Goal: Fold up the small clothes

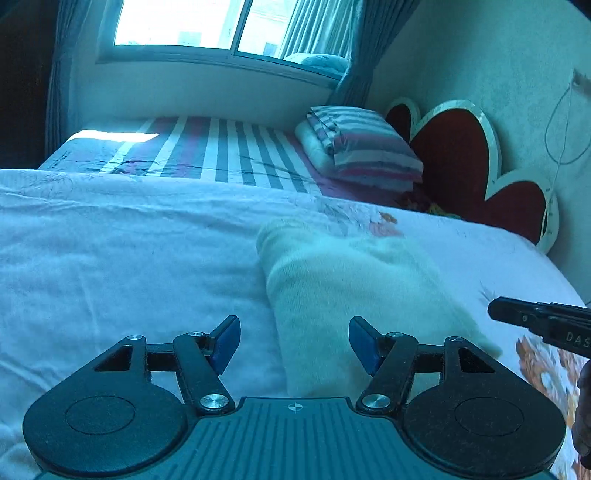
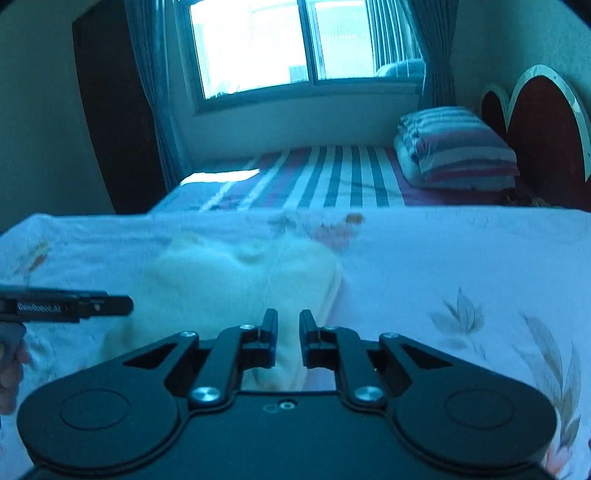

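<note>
A pale cream knitted garment [image 1: 354, 291] lies on the white flowered bedspread [image 1: 129, 266]. It also shows in the right wrist view [image 2: 229, 291]. My left gripper [image 1: 294, 341] is open, its blue-padded fingers wide apart over the garment's near left edge. My right gripper [image 2: 288, 334] has its jaws close together with a narrow gap, hovering over the garment's near right edge; nothing shows between them. The right gripper's tip also shows at the right of the left wrist view [image 1: 532, 317]. The left gripper's tip shows at the left of the right wrist view [image 2: 74, 306].
A folded striped quilt [image 1: 362, 144] sits on the striped sheet [image 1: 229, 151] near the red flower-shaped headboard [image 1: 461, 166]. A window with curtains [image 1: 207, 26] is behind the bed. The bedspread [image 2: 461, 266] extends right.
</note>
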A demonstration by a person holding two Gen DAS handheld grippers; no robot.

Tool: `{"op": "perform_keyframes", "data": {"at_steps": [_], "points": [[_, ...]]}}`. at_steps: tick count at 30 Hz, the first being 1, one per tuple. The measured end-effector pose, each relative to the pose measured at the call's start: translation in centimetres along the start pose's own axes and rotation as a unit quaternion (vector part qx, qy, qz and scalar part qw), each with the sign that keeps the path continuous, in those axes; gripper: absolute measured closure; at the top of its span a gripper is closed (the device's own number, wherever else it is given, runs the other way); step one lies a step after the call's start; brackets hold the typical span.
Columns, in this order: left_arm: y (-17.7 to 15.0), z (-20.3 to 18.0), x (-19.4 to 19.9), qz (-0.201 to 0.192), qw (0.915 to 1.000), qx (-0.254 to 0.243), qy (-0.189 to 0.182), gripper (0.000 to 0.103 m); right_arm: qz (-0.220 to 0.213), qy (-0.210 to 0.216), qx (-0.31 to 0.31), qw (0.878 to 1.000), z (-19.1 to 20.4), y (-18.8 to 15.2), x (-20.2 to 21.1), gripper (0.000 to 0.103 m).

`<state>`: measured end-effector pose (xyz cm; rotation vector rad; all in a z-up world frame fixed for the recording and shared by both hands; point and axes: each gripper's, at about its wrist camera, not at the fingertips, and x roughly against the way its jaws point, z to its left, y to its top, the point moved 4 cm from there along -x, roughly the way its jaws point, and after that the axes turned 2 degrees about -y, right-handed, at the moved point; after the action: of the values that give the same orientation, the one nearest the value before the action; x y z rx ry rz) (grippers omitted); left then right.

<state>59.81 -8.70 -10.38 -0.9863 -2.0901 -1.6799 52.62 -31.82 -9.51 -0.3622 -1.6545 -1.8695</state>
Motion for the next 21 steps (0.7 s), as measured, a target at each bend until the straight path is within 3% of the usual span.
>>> {"op": "perform_keyframes", "data": {"at_steps": [3, 5, 6, 7, 8, 14, 21], "points": [[2.2, -0.1, -3.2, 0.006, 0.9999, 0.001, 0.009, 0.038, -0.016, 0.012, -0.026, 0.999, -0.5, 2.5, -3.0, 0.085], [2.7, -0.2, -5.9, 0.038, 0.9987, -0.017, 0.028, 0.037, 0.003, 0.007, -0.013, 1.0, -0.6, 2.7, -6.0, 0.081], [2.5, -0.1, -6.8, 0.05, 0.9979, -0.021, 0.036, 0.022, 0.049, -0.004, -0.008, 0.999, -0.9, 1.7, -8.1, 0.079], [2.5, -0.2, -7.3, 0.049, 0.9969, -0.036, 0.051, 0.015, 0.072, -0.007, -0.007, 0.997, -1.2, 0.4, -9.5, 0.078], [2.5, -0.3, -7.5, 0.047, 0.9958, -0.05, 0.061, 0.01, 0.047, -0.007, -0.006, 0.999, -1.3, 0.0, -9.2, 0.077], [3.0, -0.7, -6.6, 0.048, 0.9946, -0.064, 0.066, 0.01, 0.05, -0.012, 0.001, 0.999, -0.9, -0.1, -8.3, 0.074], [2.8, -0.8, -5.6, 0.047, 0.9943, -0.064, 0.071, 0.01, 0.045, -0.036, 0.002, 0.998, -1.4, 0.3, -6.8, 0.057]]}}
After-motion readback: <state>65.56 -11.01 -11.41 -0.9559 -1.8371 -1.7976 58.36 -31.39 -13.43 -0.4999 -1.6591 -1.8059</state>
